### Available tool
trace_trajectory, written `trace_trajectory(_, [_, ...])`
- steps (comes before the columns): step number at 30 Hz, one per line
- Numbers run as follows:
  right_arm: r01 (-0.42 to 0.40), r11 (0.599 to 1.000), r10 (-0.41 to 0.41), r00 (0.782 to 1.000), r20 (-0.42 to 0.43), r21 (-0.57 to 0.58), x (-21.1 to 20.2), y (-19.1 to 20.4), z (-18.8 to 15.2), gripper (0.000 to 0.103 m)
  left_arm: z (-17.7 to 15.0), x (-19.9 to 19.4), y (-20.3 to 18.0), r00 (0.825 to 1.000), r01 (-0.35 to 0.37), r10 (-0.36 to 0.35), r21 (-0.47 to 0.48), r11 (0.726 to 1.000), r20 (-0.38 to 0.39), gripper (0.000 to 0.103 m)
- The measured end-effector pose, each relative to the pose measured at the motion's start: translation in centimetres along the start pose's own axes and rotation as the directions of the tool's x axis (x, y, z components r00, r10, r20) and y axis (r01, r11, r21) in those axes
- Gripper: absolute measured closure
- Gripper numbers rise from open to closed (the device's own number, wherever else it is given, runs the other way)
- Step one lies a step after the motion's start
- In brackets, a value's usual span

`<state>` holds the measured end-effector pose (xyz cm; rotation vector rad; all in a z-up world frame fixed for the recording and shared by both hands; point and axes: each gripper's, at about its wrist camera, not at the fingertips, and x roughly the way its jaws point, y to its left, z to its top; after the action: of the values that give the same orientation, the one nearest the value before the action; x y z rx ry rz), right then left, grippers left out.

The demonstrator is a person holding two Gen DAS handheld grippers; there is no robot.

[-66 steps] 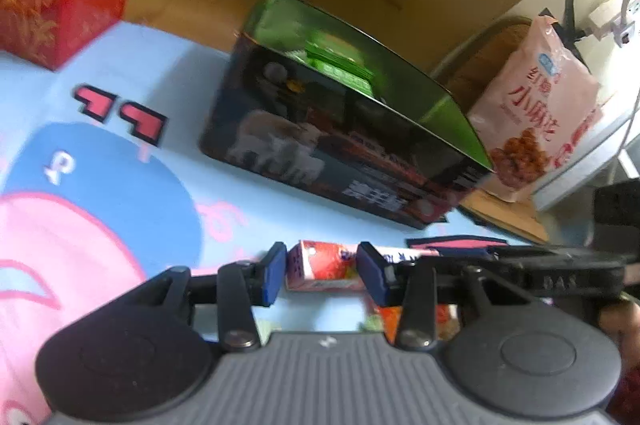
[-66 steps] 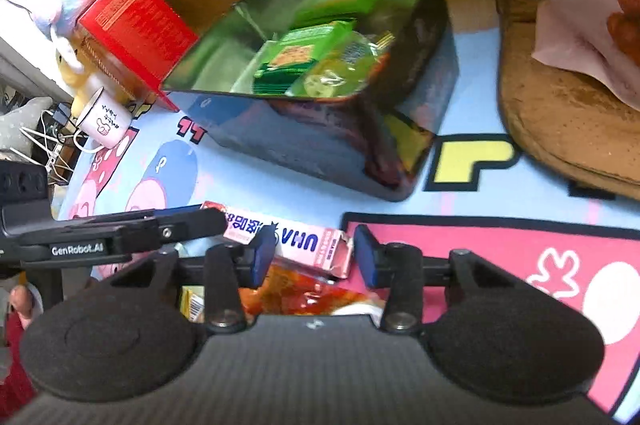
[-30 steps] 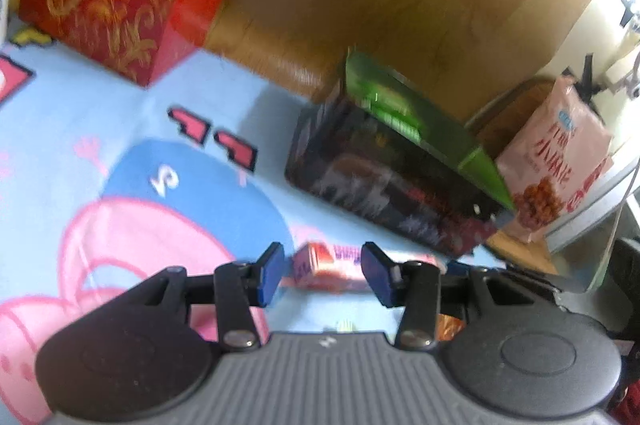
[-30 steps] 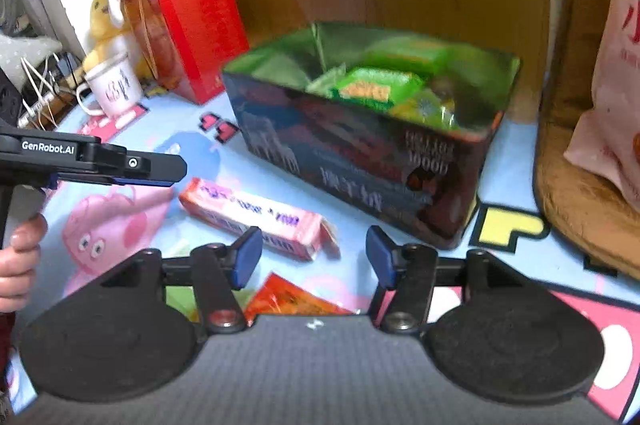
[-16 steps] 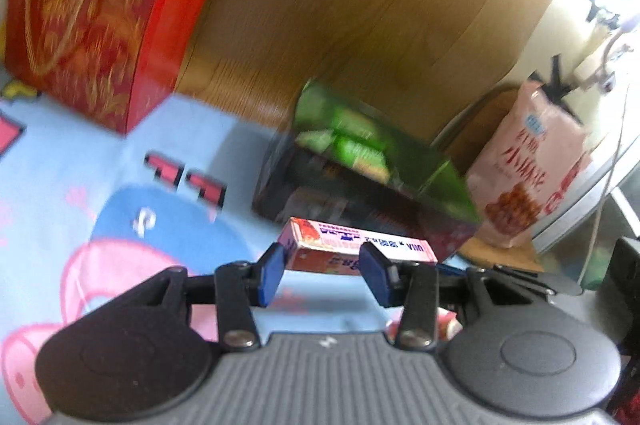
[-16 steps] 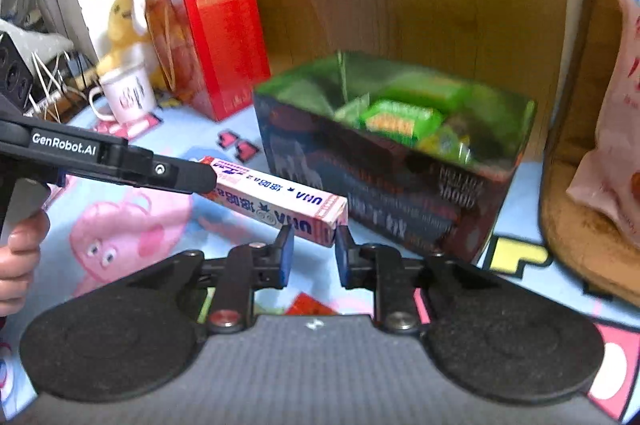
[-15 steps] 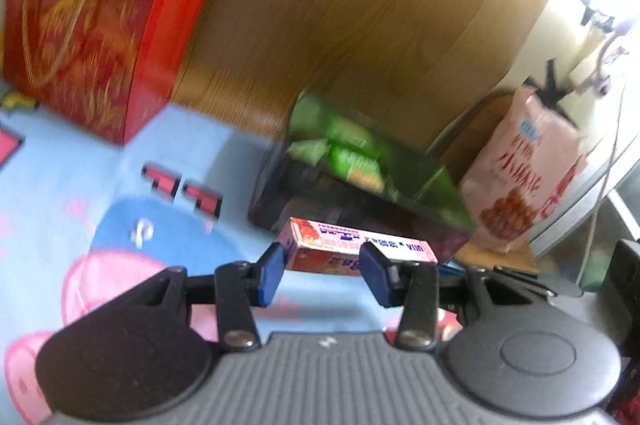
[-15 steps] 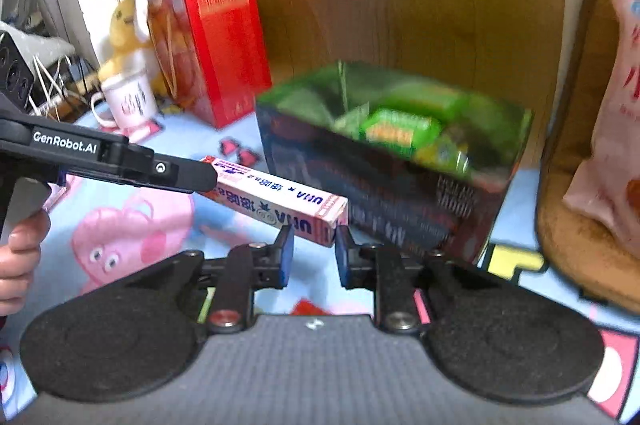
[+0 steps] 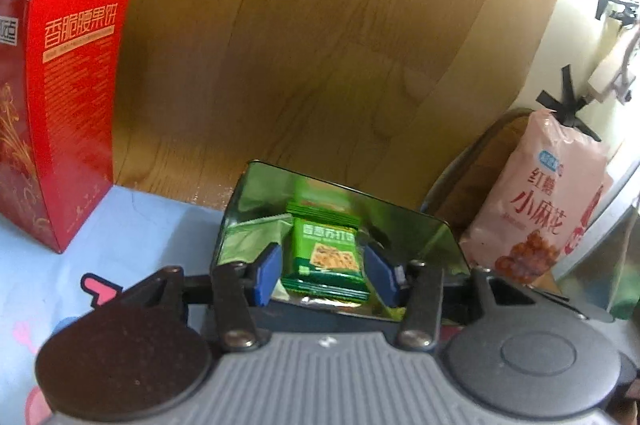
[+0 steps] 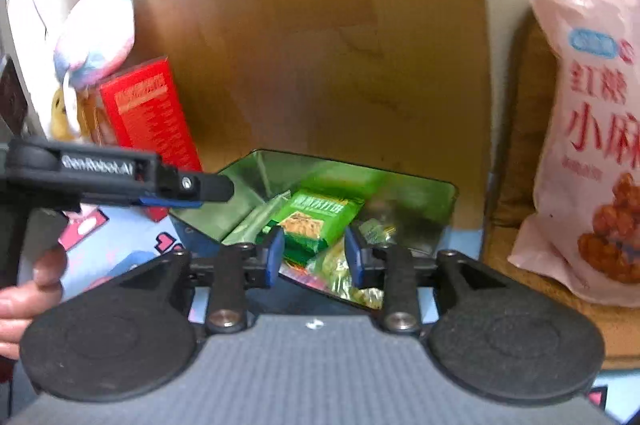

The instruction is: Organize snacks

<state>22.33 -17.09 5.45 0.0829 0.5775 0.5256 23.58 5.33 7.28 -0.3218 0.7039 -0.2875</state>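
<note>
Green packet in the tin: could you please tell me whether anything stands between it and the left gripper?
Nothing visible does. The tin has no lid on, the green packet lies on top of the other snacks, and the left gripper frames it between open fingers with nothing in front of it.

Black claw with blue pads, silver screws, ribbed grey body.

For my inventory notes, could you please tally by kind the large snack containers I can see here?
Red carton: 1
Pink bag: 1
Open tin: 1
Total: 3
</note>
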Motion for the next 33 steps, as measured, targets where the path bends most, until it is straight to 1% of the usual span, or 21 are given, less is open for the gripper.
trace_trajectory(3, [-0.001,0.999,-0.001,0.999,0.036,0.04,-2.1,-0.9,-0.4,0.067,-0.9,-1.5,0.5,0.999,0.031,-0.031,-0.02,0.999,0.014,0.057])
trace_trajectory(6, [-0.022,0.995,0.015,0.997,0.072,0.097,-4.5,-2.0,-1.5,0.065,-2.5,-3.5,1.1,0.998,0.066,-0.066,-0.027,0.997,0.017,0.055])
trace_trajectory(8, [-0.028,0.991,0.017,0.996,0.087,0.129,-6.1,-2.6,-2.7,0.061,-3.8,-4.3,1.1,0.997,0.076,-0.076,-0.02,0.997,0.005,0.055])
trace_trajectory(11, [-0.028,0.986,0.013,0.996,0.088,0.166,-8.0,-3.0,-4.7,0.058,-6.2,-4.7,1.1,0.994,0.099,-0.101,-0.034,0.994,-0.041,0.055])
trace_trajectory(13, [-0.033,0.982,0.018,0.996,0.084,0.186,-9.0,-3.1,-6.0,0.051,-7.3,-4.4,0.9,0.99,0.116,-0.119,-0.046,0.992,-0.073,0.055])
trace_trajectory(16, [-0.036,0.981,0.025,0.998,0.059,0.189,-9.6,-2.8,-7.7,0.047,-8.8,-3.7,0.1,0.982,0.137,-0.144,-0.059,0.989,-0.125,0.055])
trace_trajectory(18, [-0.02,0.984,0.016,1.0,0.026,0.175,-8.9,-2.3,-8.2,0.044,-9.5,-3.2,-0.6,0.977,0.143,-0.152,-0.064,0.988,-0.15,0.055])
trace_trajectory(19, [-0.008,0.986,0.007,1.0,0.006,0.167,-8.4,-2.2,-8.4,0.044,-9.8,-3.2,-0.9,0.975,0.149,-0.157,-0.064,0.987,-0.159,0.055])
trace_trajectory(20, [0.002,0.988,0.0,1.0,-0.014,0.155,-7.9,-2.1,-8.6,0.044,-10.1,-3.1,-1.2,0.972,0.153,-0.161,-0.062,0.986,-0.168,0.055])
trace_trajectory(21, [0.01,0.989,-0.005,0.999,-0.032,0.148,-7.7,-2.2,-8.9,0.052,-10.3,-3.2,-1.4,0.971,0.154,-0.162,-0.058,0.986,-0.174,0.055])
trace_trajectory(22, [0.001,0.987,0.006,0.999,-0.04,0.158,-7.6,-2.5,-9.1,0.069,-10.4,-3.3,-1.5,0.971,0.156,-0.163,-0.052,0.986,-0.177,0.055])
trace_trajectory(25, [0.003,0.967,0.001,1.0,-0.018,0.254,-7.5,-3.6,-8.4,0.07,-10.2,-3.8,-1.3,0.974,0.148,-0.156,-0.055,0.987,-0.166,0.055])
trace_trajectory(26, [-0.004,0.962,0.002,1.0,0.006,0.272,-7.6,-3.7,-8.0,0.07,-10.0,-4.0,-0.9,0.975,0.145,-0.154,-0.068,0.987,-0.158,0.055])
trace_trajectory(28, [-0.018,0.962,0.005,0.999,0.048,0.272,-7.5,-3.2,-7.0,0.07,-9.4,-4.3,0.0,0.977,0.144,-0.158,-0.102,0.984,-0.143,0.055])
trace_trajectory(30, [-0.053,0.968,0.038,0.997,0.067,0.246,-7.0,-1.9,-6.2,0.07,-9.0,-4.5,1.0,0.978,0.143,-0.161,-0.135,0.98,-0.131,0.053])
trace_trajectory(33, [-0.135,0.963,0.131,0.991,0.034,0.231,-4.8,0.3,-5.5,0.07,-8.5,-4.5,2.6,0.982,0.127,-0.148,-0.175,0.976,-0.117,0.053])
